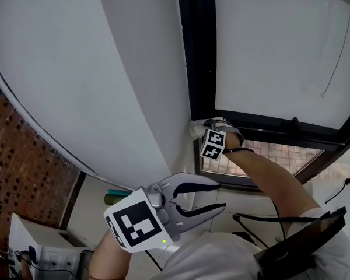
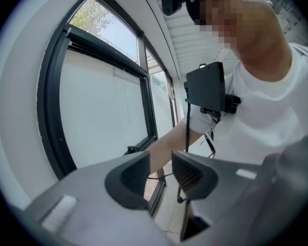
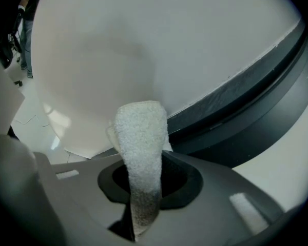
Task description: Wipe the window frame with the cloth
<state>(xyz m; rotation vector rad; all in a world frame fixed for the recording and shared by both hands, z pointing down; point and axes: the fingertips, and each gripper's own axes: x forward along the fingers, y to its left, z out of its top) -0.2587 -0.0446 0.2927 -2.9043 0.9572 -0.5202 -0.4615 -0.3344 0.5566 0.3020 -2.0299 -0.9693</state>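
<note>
The black window frame [image 1: 197, 51] runs up beside the white wall, with a lower bar [image 1: 268, 124] off to the right. My right gripper [image 1: 199, 129] is shut on a white terry cloth [image 1: 193, 129] and holds it against the frame's lower corner. In the right gripper view the cloth [image 3: 139, 147] sticks out from between the jaws of that gripper [image 3: 146, 181], its tip at the edge where the wall meets the dark frame [image 3: 246, 101]. My left gripper [image 1: 221, 194] hangs lower, away from the window, open with nothing in it [image 2: 161, 176].
A frosted pane [image 1: 280, 39] fills the frame, with a black handle [image 1: 294, 123] on its lower bar. The white wall [image 1: 105, 69] lies left of the frame, brick wall [image 1: 23, 156] beyond it. A black device [image 1: 303, 238] hangs on the person's chest.
</note>
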